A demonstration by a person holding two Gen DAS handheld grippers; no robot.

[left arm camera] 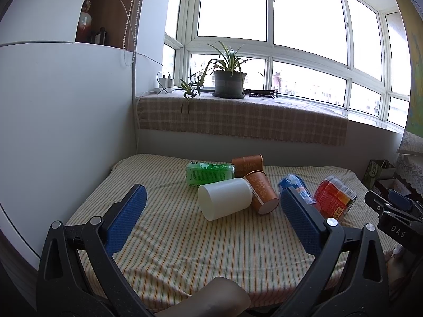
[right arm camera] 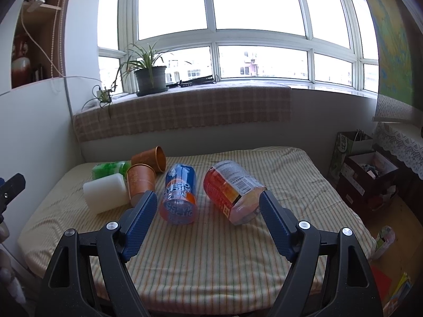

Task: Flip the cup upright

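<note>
Several cups lie on their sides on a striped cloth. A white cup lies nearest my left gripper, which is open and empty, short of it. Two brown paper cups lie behind and right of it, with a green cup at the back. A blue cup and a red cup lie ahead of my right gripper, which is open and empty. The white cup also shows in the right wrist view.
The cloth covers a low table below a windowsill with a potted plant. A white cabinet stands to the left. Bags and boxes stand on the floor to the right.
</note>
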